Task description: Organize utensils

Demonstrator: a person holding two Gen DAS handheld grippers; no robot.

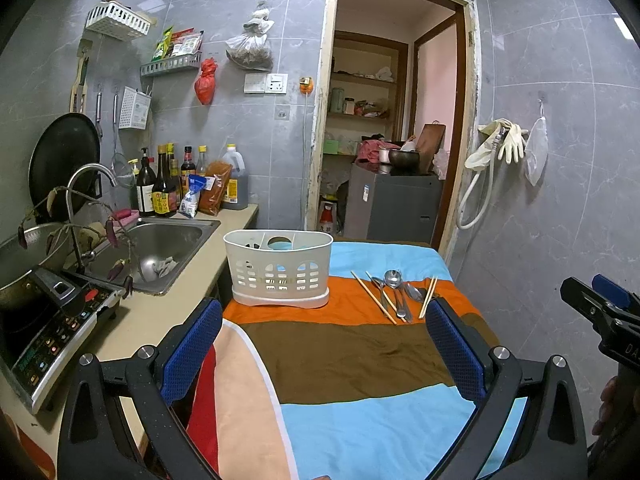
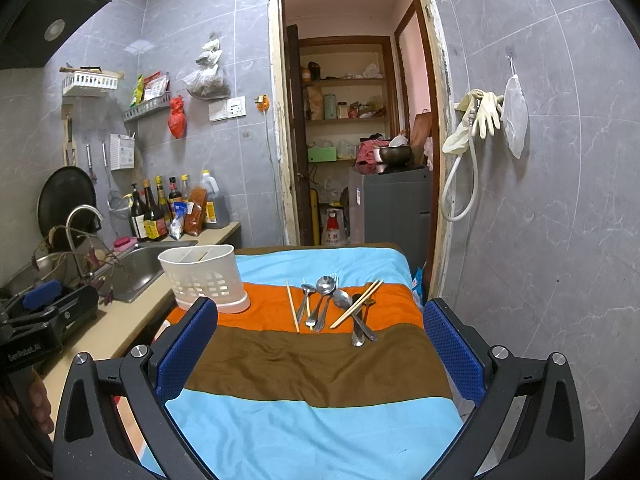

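Observation:
A white slotted utensil holder (image 1: 279, 268) (image 2: 204, 278) stands on the orange stripe of a striped cloth-covered table (image 1: 340, 356) (image 2: 320, 364). To its right lie metal spoons (image 1: 394, 286) (image 2: 326, 292), a fork and wooden chopsticks (image 1: 374, 298) (image 2: 356, 308) in a loose pile. My left gripper (image 1: 324, 344) is open and empty, above the near part of the table. My right gripper (image 2: 320, 348) is open and empty, also short of the utensils. Each gripper shows at the edge of the other's view.
A counter on the left holds a steel sink (image 1: 160, 248) with tap, an induction cooker (image 1: 52, 332), and sauce bottles (image 1: 168, 184). A doorway (image 2: 352, 120) opens behind the table. Gloves and a hose (image 2: 476, 120) hang on the right wall.

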